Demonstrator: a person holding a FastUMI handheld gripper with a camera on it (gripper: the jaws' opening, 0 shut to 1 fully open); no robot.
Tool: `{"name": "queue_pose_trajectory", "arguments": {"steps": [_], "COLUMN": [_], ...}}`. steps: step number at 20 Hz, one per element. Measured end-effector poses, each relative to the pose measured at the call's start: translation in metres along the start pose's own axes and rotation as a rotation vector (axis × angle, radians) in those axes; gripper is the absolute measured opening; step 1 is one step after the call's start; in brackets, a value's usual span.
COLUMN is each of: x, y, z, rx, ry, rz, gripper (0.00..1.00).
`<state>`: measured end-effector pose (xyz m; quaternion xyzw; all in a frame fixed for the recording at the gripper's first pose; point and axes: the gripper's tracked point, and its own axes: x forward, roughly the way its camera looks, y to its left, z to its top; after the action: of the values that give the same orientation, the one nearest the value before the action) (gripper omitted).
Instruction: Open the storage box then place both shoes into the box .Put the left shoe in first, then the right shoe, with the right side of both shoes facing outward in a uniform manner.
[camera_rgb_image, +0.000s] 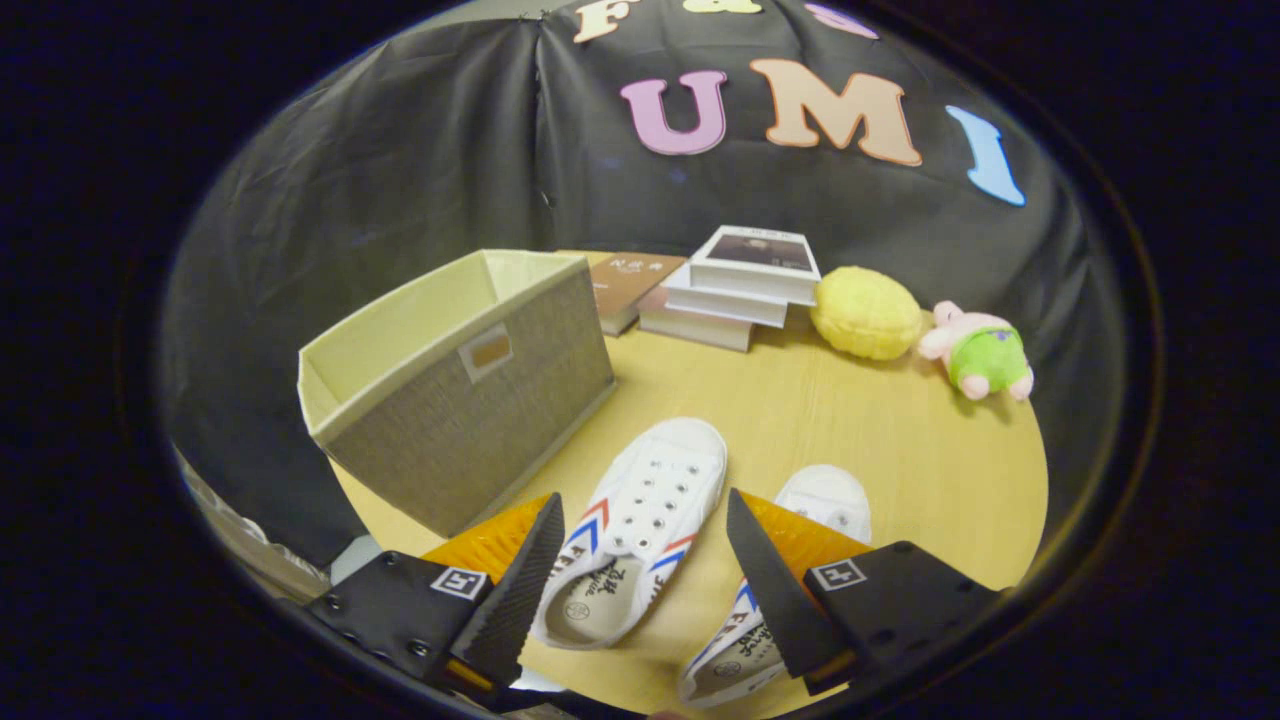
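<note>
Claw (645, 525) spread wide, pinching nothing, hanging above the wooden desk (850, 420). Two black ribbed fingers (520, 590) with orange backing; between them lies the left-hand white canvas shoe (640, 520), toe pointing away, red and blue stripes on its sides, laceless eyelets up, insole open toward the camera. Neither finger seems to touch it, though how high they hang over it is hard to judge. Second white shoe (790, 590) lies just beside the first, partly hidden behind the right finger, its toe showing beyond the fingertip and heel below it. Fabric storage box (470, 400), grey woven sides with cream lining, stands near the first shoe's toe, ahead of the left finger; top open, no lid on it, a small label tag on its near side. Beyond the shoes, at the far edge of the desk: a brown book (630, 285) lying flat, a stack of white books (740, 285), a yellow plush ball (865, 312), and a pink plush pig in green (980, 350), in a row against the black cloth wall (400, 160).
</note>
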<state>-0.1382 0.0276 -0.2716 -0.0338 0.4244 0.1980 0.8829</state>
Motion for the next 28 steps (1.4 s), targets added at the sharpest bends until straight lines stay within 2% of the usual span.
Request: {"name": "queue_pose_trajectory", "arguments": {"steps": [6,7,11,14,15,18,19,24,28], "x": [0.016,0.019,0.031,0.035,0.037,0.034,0.035,0.036,0.029], "y": [-0.004,-0.006,-0.009,-0.003,0.004,0.004,-0.001,0.000,0.004], "z": [-0.047,-0.053,-0.061,-0.066,-0.073,-0.074,-0.072,-0.074,-0.066], "rx": [-0.006,-0.002,0.014,0.026,0.046,0.110,0.170,0.460,0.502], "ry": [0.165,0.190,0.228,0.271,0.306,0.340,0.338,0.357,0.331], "rz": [0.029,0.027,0.027,0.060,0.088,0.099,0.092,0.098,0.116], "gripper": [1.00,0.97,0.81,0.69,0.65,0.53,0.49,0.05,0.05]}}
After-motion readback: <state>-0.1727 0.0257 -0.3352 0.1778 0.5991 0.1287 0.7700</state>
